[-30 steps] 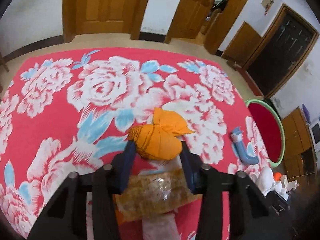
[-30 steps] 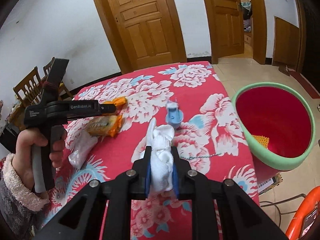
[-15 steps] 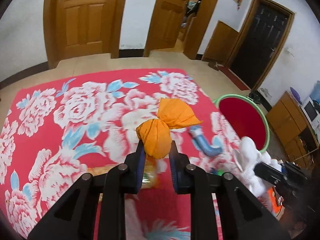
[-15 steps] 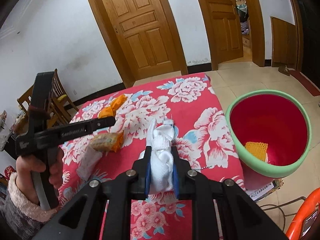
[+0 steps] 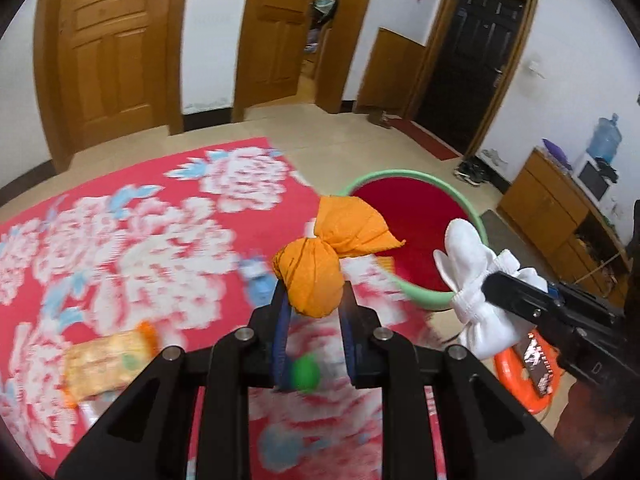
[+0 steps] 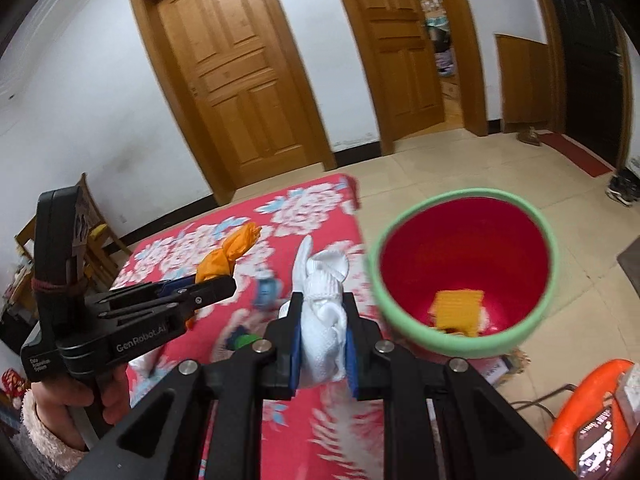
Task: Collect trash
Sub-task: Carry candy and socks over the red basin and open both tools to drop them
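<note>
1. Both bundles are now lifted off the table point(image 5: 256, 216) and carried toward the bin point(image 6: 464, 200).
2. Orange bundle point(image 5: 316, 276) is pinched by left gripper point(image 5: 314, 312), white bundle point(image 6: 324, 328) by right gripper point(image 6: 322, 344).
3. Next: release over the bin, probably.

"GenRobot.AI" printed in grey along the black body of the left gripper point(image 6: 214, 290); smaller white lettering near its handle, illegible.
</note>
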The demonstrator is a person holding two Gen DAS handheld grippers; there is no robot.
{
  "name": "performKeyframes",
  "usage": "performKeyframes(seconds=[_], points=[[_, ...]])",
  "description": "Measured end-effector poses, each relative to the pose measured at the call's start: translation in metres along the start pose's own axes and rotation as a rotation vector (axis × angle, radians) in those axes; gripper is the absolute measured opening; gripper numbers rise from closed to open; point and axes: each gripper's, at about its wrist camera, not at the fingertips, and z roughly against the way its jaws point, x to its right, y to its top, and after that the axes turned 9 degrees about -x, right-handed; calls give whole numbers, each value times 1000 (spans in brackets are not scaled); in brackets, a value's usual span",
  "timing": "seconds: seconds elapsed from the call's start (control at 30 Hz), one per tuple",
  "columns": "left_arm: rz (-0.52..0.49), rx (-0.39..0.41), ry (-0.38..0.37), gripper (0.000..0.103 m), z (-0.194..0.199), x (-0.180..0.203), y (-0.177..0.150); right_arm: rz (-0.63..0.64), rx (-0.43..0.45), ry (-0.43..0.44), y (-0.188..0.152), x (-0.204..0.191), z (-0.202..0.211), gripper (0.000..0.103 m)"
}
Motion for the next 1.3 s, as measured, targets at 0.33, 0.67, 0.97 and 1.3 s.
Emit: performKeyframes(seconds=[0.33,0.67,0.97,1.3], points=[[-104,-40,-59,23,-34,66,18,-97,16,-136,-8,56,21,19],[-170,-47,-43,24,-66,108,45,-137,26,-201,5,90,7,19],[-171,-89,-36,24,-107,119,56,-145,25,-232,22,119,-12,19],[-165,-68,-3,25,-126,125,65,-167,-12,-266,27,144,-34,20]])
